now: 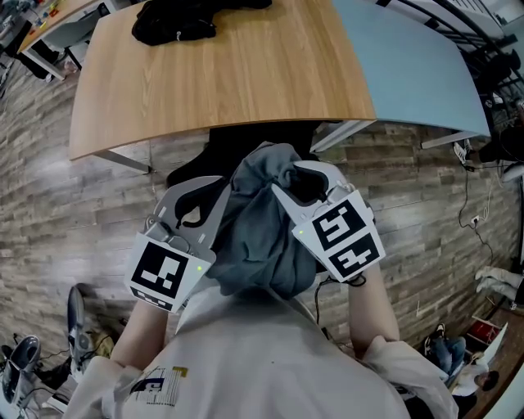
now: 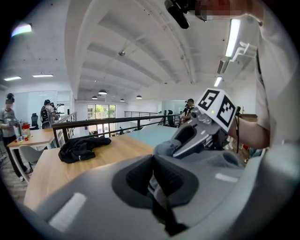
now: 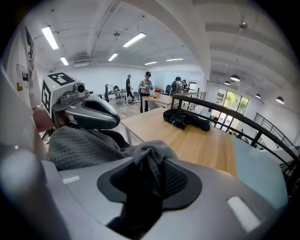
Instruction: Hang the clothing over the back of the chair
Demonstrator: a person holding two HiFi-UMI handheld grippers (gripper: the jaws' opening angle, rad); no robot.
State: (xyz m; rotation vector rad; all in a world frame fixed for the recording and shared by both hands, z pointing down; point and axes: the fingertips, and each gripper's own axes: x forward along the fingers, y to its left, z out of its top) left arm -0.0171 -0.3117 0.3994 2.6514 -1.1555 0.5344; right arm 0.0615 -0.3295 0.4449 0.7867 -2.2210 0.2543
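Observation:
I hold a grey knitted garment bunched up between both grippers, close to my body. My left gripper is shut on the garment's left side; in the left gripper view a thin fold of cloth is pinched between the pads. My right gripper is shut on the right side, and a knot of grey cloth bulges out of its jaws. The black chair stands just beyond the garment, partly under the table edge and mostly hidden by the cloth.
A wooden table lies ahead with a black garment heaped at its far side. A light blue table adjoins it on the right. Cables and shoes lie on the floor to the right. People stand far off.

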